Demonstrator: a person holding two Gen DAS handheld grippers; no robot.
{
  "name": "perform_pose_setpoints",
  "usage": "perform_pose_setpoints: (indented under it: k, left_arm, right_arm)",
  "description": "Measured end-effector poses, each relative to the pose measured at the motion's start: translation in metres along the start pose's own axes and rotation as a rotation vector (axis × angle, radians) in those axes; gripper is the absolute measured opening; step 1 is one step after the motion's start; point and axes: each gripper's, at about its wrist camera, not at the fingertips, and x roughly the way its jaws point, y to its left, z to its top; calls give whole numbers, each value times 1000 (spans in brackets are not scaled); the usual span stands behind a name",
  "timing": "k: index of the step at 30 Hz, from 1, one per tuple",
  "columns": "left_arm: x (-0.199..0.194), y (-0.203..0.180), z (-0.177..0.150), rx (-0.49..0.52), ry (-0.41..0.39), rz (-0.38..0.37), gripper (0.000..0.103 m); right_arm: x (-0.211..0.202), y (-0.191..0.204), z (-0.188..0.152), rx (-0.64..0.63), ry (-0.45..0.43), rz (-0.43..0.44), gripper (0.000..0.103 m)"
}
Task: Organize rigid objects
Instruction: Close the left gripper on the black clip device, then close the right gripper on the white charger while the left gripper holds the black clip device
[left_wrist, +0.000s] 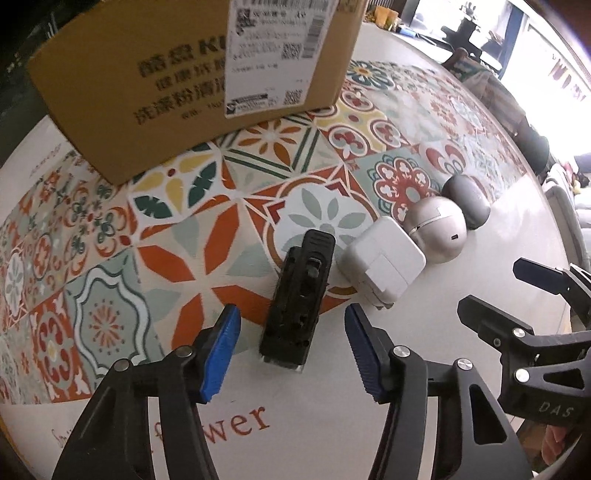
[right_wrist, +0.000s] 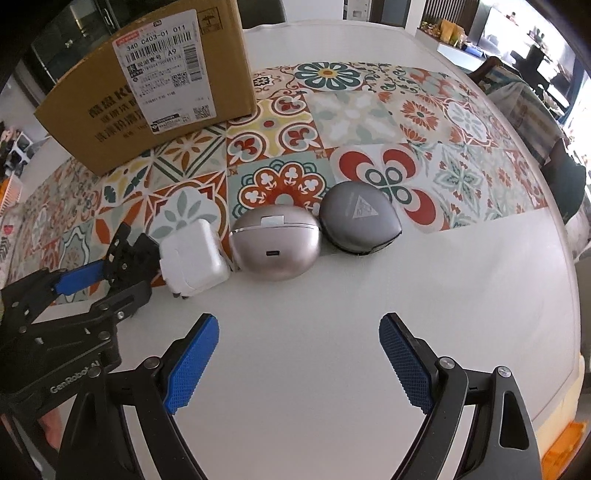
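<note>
A black plastic clip-like piece (left_wrist: 295, 295) lies on the edge of the patterned mat (left_wrist: 110, 229). My left gripper (left_wrist: 291, 314) points down over it, open, with one blue pad on each side and a gap at both. To the clip's right, in a row, sit a white charger (left_wrist: 382, 264), a silver egg-shaped case (left_wrist: 437, 232) and a dark grey case (left_wrist: 467, 203). My right gripper (right_wrist: 299, 321) is open over bare white table (right_wrist: 332, 295), nothing between its pads. Just beyond it lie the silver case (right_wrist: 275, 247) and the grey case (right_wrist: 360, 225), with the charger (right_wrist: 194, 254) to their left.
A cardboard box (left_wrist: 184, 74) with a shipping label stands on the mat behind the row, also in the right wrist view as the box (right_wrist: 147, 92) at the upper left. The two grippers are close side by side. Chairs and room clutter lie past the table's far right edge.
</note>
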Motion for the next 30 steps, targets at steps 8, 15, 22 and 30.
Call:
perform_pose_setpoints:
  k: [8,15,22,30]
  left_arm:
    - [10,-5,5,4,-10,4,39]
    - [11,-3,7,-30,-29,-20,31]
    - [-12,8,-5,-92,-71,-7,29]
    - [-38,25,-28,-175,-102,37,29]
  right_arm:
    - [5,-2,1,7,9,0,89]
    - [6,2,2,-12,14,28,89]
    - [3,12,2,-45,18,98,88]
    - [0,32,4,-130,41,184,84]
